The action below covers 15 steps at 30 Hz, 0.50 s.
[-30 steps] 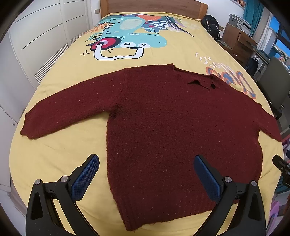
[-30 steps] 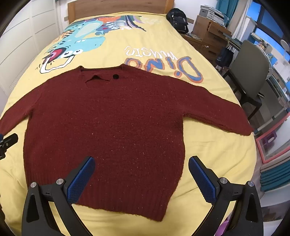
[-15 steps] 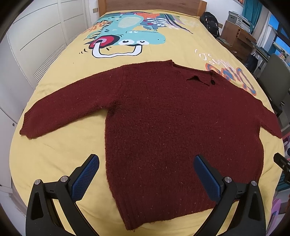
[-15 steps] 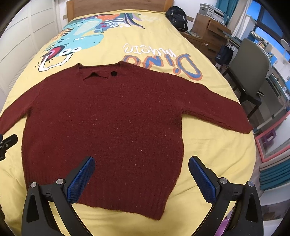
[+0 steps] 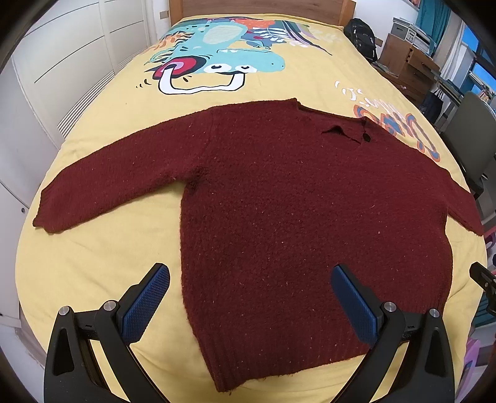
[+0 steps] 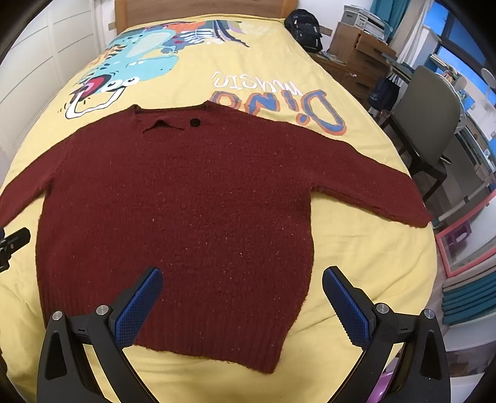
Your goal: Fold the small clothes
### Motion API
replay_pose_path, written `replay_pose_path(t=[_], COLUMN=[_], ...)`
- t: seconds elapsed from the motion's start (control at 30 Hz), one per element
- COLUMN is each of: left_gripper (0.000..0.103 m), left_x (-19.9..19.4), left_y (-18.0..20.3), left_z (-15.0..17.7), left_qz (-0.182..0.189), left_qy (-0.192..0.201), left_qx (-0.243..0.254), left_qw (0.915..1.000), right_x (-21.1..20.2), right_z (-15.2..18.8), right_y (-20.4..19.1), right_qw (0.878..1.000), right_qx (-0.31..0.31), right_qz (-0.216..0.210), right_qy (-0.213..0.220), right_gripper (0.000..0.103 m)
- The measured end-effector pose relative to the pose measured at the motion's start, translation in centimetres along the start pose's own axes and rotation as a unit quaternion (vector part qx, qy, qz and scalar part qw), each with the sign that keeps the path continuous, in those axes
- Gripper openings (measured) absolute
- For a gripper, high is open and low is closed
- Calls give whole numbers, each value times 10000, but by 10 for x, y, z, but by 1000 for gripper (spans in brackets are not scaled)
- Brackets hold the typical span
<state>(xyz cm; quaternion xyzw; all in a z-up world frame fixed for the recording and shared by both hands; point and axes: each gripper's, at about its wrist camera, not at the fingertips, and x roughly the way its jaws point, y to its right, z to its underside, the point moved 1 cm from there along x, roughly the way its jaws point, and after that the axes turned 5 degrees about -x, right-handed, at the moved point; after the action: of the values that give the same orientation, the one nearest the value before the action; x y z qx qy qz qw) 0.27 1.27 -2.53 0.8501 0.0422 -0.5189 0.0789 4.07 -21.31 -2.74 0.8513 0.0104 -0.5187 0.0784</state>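
Your left hand-held gripper [image 5: 249,299] and right hand-held gripper [image 6: 241,296] both hang wide open and empty over the hem of the dark red sweater [image 5: 294,217], which lies flat on the yellow bed cover [image 5: 93,263]. The left view alone shows the whole left sleeve [image 5: 117,176], the right view the whole right sleeve [image 6: 365,183] and a grey chair [image 6: 427,124]. The sweater's collar points to the headboard [image 6: 198,7]; the spread sleeves run across the bed.
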Motion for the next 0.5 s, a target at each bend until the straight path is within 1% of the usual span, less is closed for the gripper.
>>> replay_pose_path(t=[0.5], left_gripper=[102], left_x=[1], left_y=[1], left_z=[2], left_qz=[-70], left_qy=[-14], left_qx=[34], left_qw=[10000], right_x=[0], right_z=[4], right_y=[-1], right_qw=[10000], right_qx=[-14], right_qz=[18], right_qy=[-41], right_gripper=[103])
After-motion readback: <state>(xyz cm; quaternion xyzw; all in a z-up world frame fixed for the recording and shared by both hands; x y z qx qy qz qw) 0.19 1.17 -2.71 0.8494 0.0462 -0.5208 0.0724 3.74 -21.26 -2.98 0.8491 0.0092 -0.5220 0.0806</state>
